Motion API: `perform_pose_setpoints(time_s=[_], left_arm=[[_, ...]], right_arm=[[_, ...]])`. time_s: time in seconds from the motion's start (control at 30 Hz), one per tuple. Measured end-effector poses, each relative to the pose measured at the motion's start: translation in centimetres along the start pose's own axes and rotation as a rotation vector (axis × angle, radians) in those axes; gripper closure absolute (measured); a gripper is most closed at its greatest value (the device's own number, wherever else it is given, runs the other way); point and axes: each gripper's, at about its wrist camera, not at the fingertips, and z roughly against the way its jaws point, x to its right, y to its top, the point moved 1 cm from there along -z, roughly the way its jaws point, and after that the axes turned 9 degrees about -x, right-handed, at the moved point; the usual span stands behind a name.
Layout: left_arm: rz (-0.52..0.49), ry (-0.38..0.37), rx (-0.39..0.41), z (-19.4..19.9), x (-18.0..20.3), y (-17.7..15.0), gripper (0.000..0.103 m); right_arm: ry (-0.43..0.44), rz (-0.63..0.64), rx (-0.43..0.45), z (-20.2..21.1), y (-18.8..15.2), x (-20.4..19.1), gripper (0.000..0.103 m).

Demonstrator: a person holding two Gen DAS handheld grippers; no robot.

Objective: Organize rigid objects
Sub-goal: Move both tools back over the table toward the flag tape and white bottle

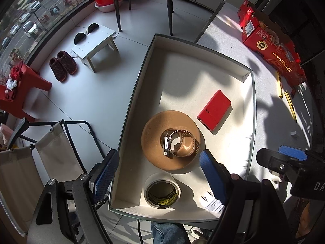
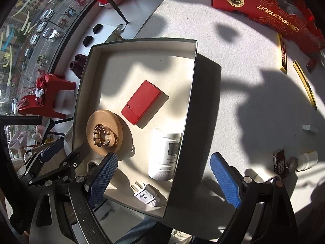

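The left gripper (image 1: pixel 160 174) hangs above the near end of the shallow box (image 1: pixel 142 81), jaws spread wide with nothing between them; one finger stands outside the box's wall, the other inside it. Directly under it, in the box's near corner, lies the tape roll (image 1: pixel 162 192), and just beyond that the brown disc (image 1: pixel 170 140) carries the metal hose clamp (image 1: pixel 178 144) on top. The right gripper (image 2: pixel 162 177) is likewise wide open and empty, straddling the box's opposite wall, with the white bottle (image 2: pixel 164 154) lying inside against that wall and the white plug (image 2: pixel 146 196) at the box's near edge. The red case (image 2: pixel 142 101) sits mid-box, apart from both.

Both claws seem to have just let go, so the step in hand is probably clearing away for the next piece. More items wait outside the box, on the table (image 2: pixel 233 101): a small bottle (image 2: pixel 306 159) and a dark packet (image 2: pixel 279 162). To do this well, each gripper should lift straight up before swinging sideways, so no finger catches the box wall or nudges the clamp off the disc.
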Motion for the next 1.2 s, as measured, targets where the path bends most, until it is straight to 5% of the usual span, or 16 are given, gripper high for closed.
perform_pose_setpoints(time_s=[0.43, 0.97, 1.2], left_arm=[[-0.241, 0.008, -0.065, -0.9, 7.0, -2.0, 0.019], [-0.691, 0.010, -0.128, -2.4, 22.5, -6.5, 0.019], [-0.773, 0.020, -0.137, -4.4, 29.2, -7.9, 0.019]], right_arm=[[0.047, -0.247, 0.012, 0.7, -6.1, 8.3, 0.010], [0.088, -0.755, -0.014, -0.3, -18.4, 23.7, 0.010], [0.124, -0.839, -0.038, -1.1, -21.6, 26.5, 0.010]])
